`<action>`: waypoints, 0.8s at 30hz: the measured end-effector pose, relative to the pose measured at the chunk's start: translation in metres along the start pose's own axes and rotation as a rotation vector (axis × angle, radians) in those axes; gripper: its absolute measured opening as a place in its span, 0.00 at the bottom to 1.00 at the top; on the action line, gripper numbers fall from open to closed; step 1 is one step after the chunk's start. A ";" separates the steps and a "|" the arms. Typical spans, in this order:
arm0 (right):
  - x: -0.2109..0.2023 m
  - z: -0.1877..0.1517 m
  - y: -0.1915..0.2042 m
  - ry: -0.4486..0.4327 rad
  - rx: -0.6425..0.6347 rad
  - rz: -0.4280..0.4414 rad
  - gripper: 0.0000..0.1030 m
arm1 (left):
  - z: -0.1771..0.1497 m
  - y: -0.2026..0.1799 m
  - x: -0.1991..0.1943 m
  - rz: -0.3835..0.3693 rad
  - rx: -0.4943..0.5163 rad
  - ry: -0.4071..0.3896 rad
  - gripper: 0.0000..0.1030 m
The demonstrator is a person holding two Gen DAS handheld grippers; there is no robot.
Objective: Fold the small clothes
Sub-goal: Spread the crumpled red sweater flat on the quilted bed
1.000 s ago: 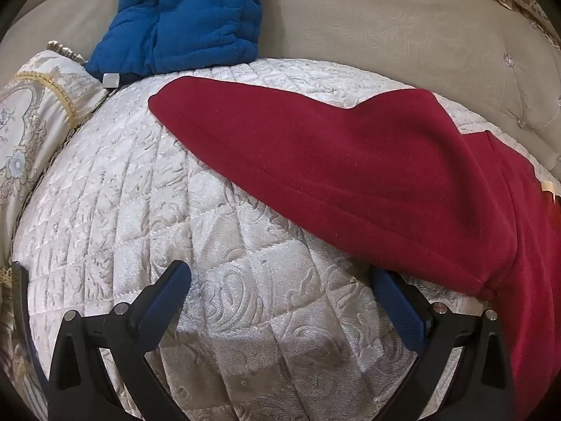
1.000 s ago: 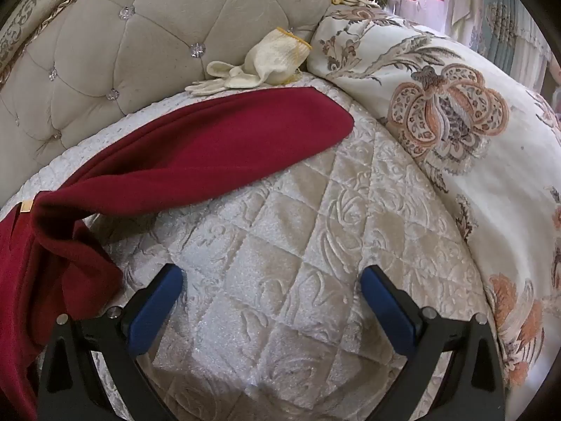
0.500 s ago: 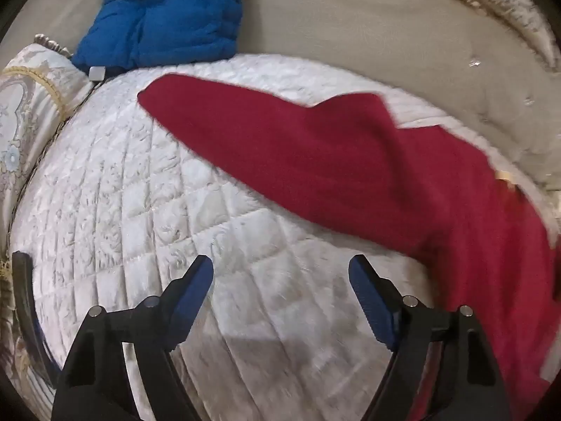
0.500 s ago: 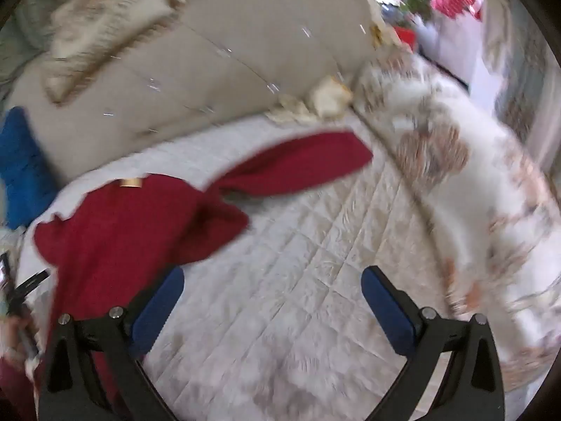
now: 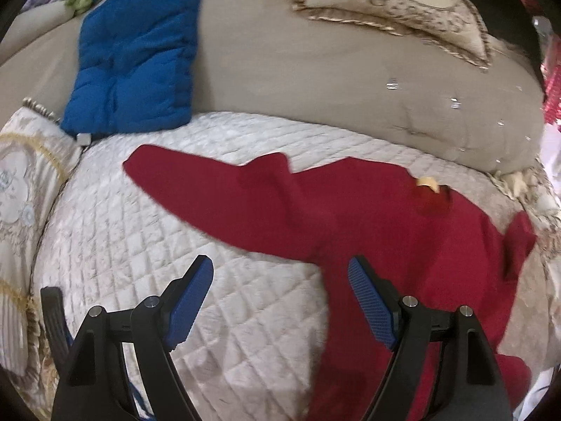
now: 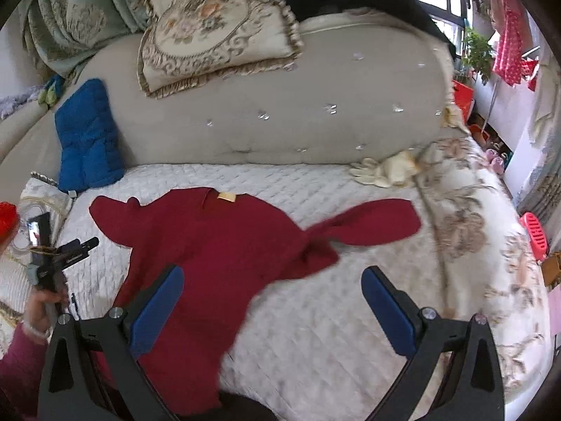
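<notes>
Withdrawal was the change: we had pulled both grippers, left gripper (image 5: 279, 298) and right gripper (image 6: 272, 307), back with fingers spread and empty. The red sweater (image 6: 217, 245) lay flat on the bed (image 6: 315, 333), sleeves out, unfolded.

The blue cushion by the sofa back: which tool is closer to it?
Left. The left tool hovers over the quilt on the blue cushion's side; the right tool hangs over the red sweater's far side.
</notes>
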State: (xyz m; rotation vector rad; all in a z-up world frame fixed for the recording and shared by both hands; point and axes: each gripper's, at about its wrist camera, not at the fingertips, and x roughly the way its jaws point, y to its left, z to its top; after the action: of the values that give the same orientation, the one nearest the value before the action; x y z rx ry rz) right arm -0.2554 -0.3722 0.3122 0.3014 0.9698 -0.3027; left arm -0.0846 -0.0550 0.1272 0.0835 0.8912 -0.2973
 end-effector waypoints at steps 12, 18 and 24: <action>0.115 -0.015 0.075 0.013 0.062 -0.031 1.00 | 0.001 -0.054 0.000 -0.070 0.056 -0.024 0.59; 0.138 -0.013 0.082 0.020 0.110 -0.028 1.00 | 0.004 -0.064 0.009 -0.076 0.055 -0.018 0.59; 0.154 -0.011 0.087 0.028 0.119 -0.021 1.00 | 0.002 -0.067 0.018 -0.080 0.053 -0.013 0.59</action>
State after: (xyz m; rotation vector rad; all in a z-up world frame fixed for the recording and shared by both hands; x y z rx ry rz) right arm -0.1490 -0.3063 0.1870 0.4048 0.9850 -0.3771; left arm -0.0919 -0.1231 0.1183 0.0949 0.8748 -0.3953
